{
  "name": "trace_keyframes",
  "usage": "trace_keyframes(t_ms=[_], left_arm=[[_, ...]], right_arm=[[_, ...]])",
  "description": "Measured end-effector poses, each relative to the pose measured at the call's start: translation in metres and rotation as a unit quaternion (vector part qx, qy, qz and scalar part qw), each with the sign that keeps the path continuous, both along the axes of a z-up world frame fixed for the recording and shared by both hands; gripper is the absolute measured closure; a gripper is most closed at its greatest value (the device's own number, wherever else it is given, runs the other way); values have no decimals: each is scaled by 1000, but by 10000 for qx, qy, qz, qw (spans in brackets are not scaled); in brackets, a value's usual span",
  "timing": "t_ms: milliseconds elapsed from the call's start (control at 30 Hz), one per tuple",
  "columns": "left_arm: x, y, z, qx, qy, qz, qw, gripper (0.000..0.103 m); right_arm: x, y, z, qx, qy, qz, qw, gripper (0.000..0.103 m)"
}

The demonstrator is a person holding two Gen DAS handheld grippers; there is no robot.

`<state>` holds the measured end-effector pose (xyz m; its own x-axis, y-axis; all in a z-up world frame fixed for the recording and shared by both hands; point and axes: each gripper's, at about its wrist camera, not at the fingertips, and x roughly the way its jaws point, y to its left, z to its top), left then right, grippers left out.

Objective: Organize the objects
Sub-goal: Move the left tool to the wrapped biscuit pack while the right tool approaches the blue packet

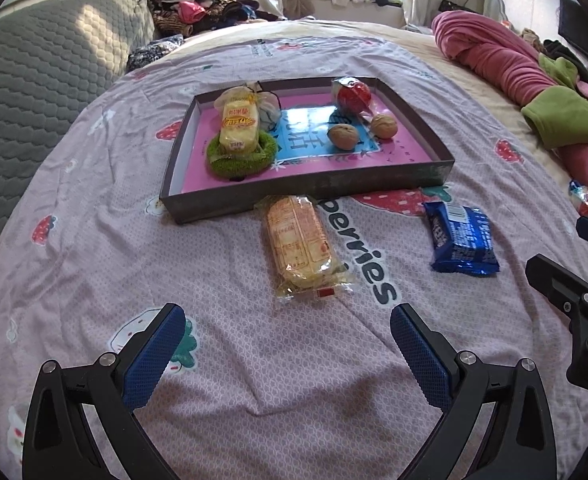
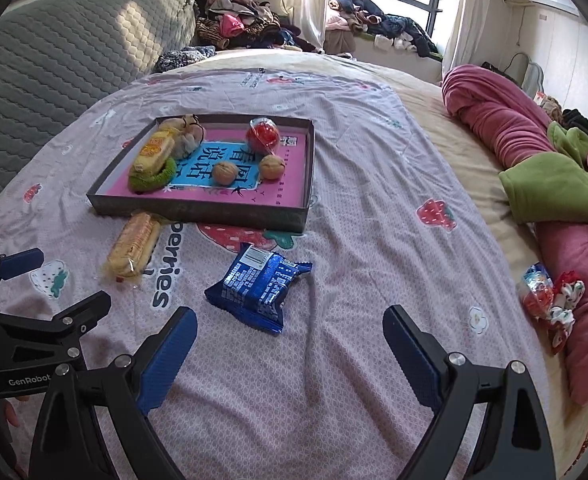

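Behind the tray (image 1: 305, 196), a cracker pack's (image 1: 297, 240) end hides; both claws, left (image 1: 288, 338) and right (image 2: 290, 336), hang spread and empty.

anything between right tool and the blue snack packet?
Nothing: only bare pink printed bedsheet between the open right tool and the blue foil snack packet, per right wrist view.

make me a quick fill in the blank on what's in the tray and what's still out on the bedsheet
1. The number of walnuts lying in the tray is ____.
2. The yellow snack pack in the tray rests on a fuzzy ring coloured ____.
3. The snack packet nearest the right claw is coloured ____.
4. Both claws, like the left claw, hold ____.

Missing words: two; green; blue; nothing
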<state>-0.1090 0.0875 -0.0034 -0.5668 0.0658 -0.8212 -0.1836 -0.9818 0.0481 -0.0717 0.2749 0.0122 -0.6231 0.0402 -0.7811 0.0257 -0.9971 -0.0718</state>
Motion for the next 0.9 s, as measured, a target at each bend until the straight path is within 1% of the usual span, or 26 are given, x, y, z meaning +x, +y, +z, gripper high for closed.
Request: trace_keyframes(t_ms=[267,400,700,900], left_arm=[[-18,-4,-7,86,-41,130,9999,1],[-27,-3,-14,-6,-74,145,9999,1],[-45,-5,-20,-10,-79,188,9998,1],[-57,-5,-24,-23,-78,214,9997,1]], right_arm=[[-15,0,-11,-80,-83,-48,9999,9],[-22,-2,-18,-42,-128,-22,9999,9],[-42,-5,-29,-57,-189,-44,9998,9],[-55,-3,-36,-117,-280,-166,9994,9]])
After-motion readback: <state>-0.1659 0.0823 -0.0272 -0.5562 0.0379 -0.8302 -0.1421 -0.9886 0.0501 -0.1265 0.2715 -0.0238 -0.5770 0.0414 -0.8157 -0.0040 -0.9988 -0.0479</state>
